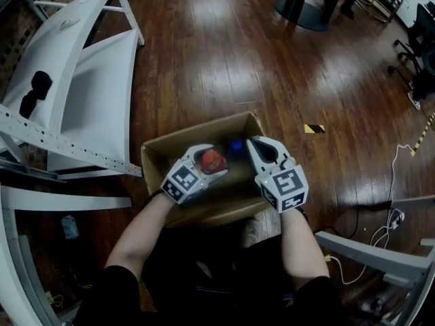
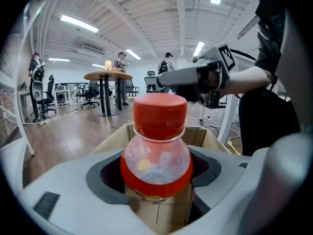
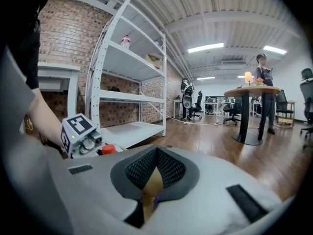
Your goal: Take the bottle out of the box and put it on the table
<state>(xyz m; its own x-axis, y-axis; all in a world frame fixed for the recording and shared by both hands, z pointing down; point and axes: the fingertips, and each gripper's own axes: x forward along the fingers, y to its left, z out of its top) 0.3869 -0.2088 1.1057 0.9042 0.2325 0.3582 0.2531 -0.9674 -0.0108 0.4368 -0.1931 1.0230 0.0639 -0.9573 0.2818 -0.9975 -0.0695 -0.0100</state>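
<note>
Bottle: a clear plastic bottle [image 2: 156, 148] with a red cap and a red band stands upright between the jaws of the left gripper [image 2: 156, 173]. In the head view the bottle [image 1: 211, 159] is in the middle of the frame, over the open top of the box.
Left gripper: the left gripper [image 1: 206, 163] holds the bottle. Its two grey pads hug the round part just under the cap (one on each side).
Right gripper: the right gripper [image 3: 155, 182] has its jaws together and holds nothing. In the head view the right gripper [image 1: 253, 145] is just right of the bottle, near it but not touching.
Box: the brown cardboard box [image 1: 153, 156] is open at the top. Its rim [image 2: 208, 137] shows low behind the bottle in the left gripper view. A small blue thing [image 1: 236, 147] lies inside, too blurred to name.
Edges: the box walls stand on all sides under the two grippers. A white metal shelf [image 1: 88, 66] fills the left of the head view, just beside the box. White bars [image 1: 370, 253] cross the lower right.
Open room: dark wood floor [image 1: 224, 53] lies bare above the box and to its right. A round table [image 2: 107, 76] on a dark post stands far off, at the left of the left gripper view.
</note>
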